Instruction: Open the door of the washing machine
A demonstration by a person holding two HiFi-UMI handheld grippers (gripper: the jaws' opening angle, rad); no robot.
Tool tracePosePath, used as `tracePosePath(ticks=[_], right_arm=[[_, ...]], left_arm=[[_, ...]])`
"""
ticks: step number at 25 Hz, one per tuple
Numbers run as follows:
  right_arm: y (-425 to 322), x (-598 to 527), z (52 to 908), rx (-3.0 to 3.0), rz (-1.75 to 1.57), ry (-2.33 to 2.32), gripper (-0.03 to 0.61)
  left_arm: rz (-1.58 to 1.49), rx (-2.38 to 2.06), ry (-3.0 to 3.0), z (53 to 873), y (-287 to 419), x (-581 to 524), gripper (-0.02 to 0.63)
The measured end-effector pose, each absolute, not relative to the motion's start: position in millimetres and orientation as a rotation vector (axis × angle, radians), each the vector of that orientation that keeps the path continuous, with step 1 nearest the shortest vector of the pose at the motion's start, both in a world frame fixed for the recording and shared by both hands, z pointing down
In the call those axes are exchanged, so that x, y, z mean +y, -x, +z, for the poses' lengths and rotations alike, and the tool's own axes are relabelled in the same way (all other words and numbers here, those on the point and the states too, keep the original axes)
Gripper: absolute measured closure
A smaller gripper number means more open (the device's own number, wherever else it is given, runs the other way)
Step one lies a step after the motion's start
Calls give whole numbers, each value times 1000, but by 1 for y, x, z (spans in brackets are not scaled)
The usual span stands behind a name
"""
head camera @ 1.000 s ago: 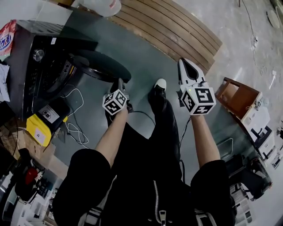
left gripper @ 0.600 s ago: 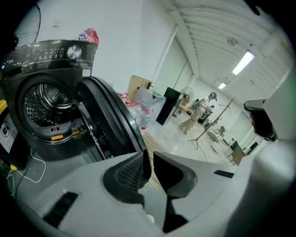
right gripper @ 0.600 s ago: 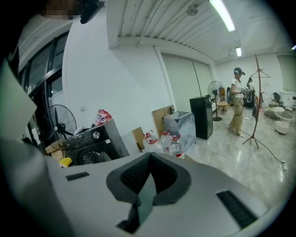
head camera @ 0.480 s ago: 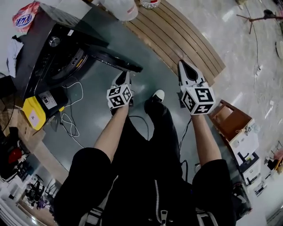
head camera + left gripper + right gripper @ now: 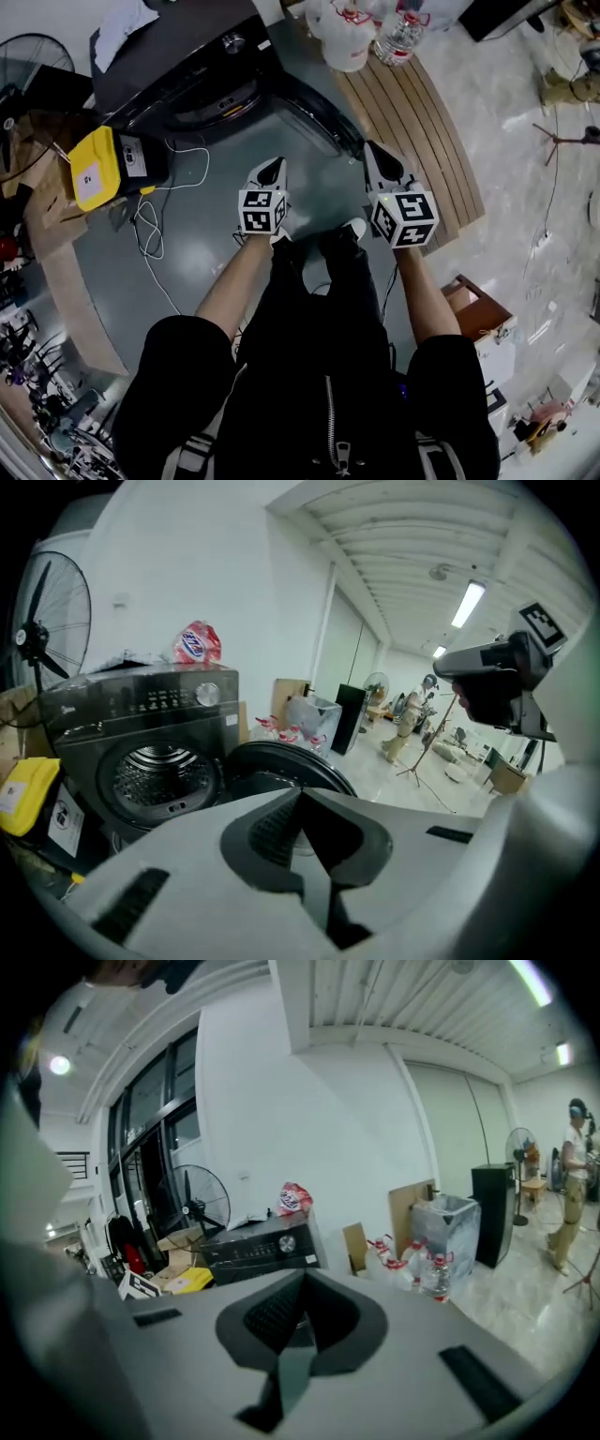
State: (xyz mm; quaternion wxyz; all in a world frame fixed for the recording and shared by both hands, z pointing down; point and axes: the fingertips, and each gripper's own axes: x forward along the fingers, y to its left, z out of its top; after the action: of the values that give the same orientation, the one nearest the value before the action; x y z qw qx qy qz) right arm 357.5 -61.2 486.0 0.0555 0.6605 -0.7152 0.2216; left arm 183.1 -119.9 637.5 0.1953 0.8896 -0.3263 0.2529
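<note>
Left gripper (image 5: 300,794): jaws closing, tips already together, nothing between them; in the head view it sits at centre, left of the right one.
Right gripper (image 5: 302,1279): jaws closed tip to tip, empty; it is at centre right of the head view, apart from the door.
Washing machine door (image 5: 281,766): round and dark, swung open to the right of the drum opening (image 5: 155,775); neither gripper touches it.
Washing machine (image 5: 187,56): dark front-loader at the upper left of the head view.
Detergent bag (image 5: 195,644): red and white, on top of the machine.
Yellow box (image 5: 94,169): on the floor just left of the machine.
Fan (image 5: 42,630): at the left edge of the left gripper view.
Wooden slat platform (image 5: 412,122): upper right of the head view.
Water bottles (image 5: 427,1269): right of the machine.
</note>
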Motion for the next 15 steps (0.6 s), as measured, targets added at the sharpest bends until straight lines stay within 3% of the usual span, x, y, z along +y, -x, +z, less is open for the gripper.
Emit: tracePosePath(ticks=[15], right_arm=[[-98,-137,405,-2467,445,-1659,575]], left_arm=[[538,-1267,-2573,492,69,-157,609]])
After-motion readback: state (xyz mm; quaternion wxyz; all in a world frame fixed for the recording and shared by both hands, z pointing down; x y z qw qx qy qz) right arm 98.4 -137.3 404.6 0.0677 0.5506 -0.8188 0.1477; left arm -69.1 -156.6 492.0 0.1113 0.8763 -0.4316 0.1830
